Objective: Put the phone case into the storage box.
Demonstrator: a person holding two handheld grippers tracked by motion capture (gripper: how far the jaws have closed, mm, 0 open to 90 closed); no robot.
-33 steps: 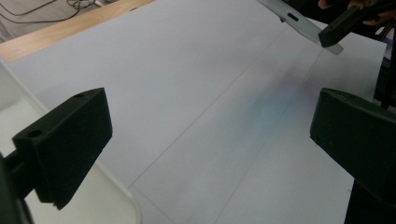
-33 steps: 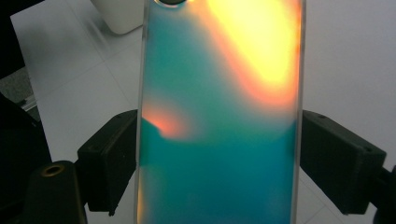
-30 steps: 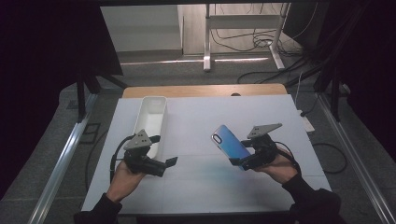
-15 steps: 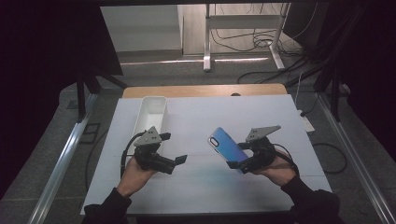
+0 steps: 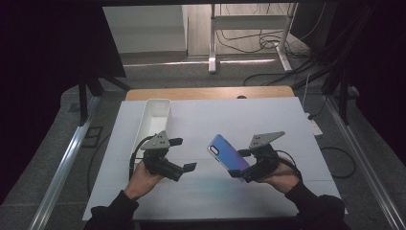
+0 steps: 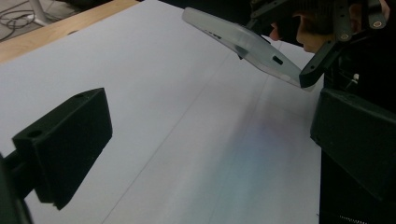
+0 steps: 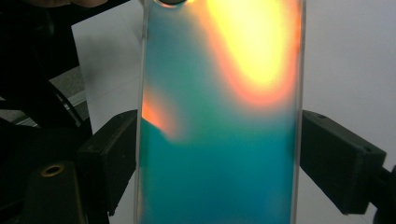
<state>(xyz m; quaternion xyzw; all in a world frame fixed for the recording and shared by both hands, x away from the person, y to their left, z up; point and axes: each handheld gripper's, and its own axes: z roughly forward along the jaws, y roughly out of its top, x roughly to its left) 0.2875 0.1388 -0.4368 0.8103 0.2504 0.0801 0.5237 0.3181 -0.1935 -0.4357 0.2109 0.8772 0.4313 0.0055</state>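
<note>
Table (image 5: 268, 120): white sheet over a wooden top, whose edge shows along the far side; my forearms enter from the near edge.
Bin (image 5: 154, 120): long white open tray, lying lengthwise on the left part of the table, just beyond my left claw.
Phone case (image 5: 227, 153): iridescent blue in the high view, teal and orange in the right gripper view (image 7: 219, 121); raised off the table, tilted, its camera end up and to the left. In the left gripper view (image 6: 243, 44) it is seen edge-on, pale and translucent.
Right claw (image 5: 239, 170): clenched on the phone case across its width, one black jaw pressed to each long edge; my hand holds it above the table's right half.
Left claw (image 5: 184, 168): released, its jaws standing wide apart with bare table between them; it points toward the phone case, well apart from it.
</note>
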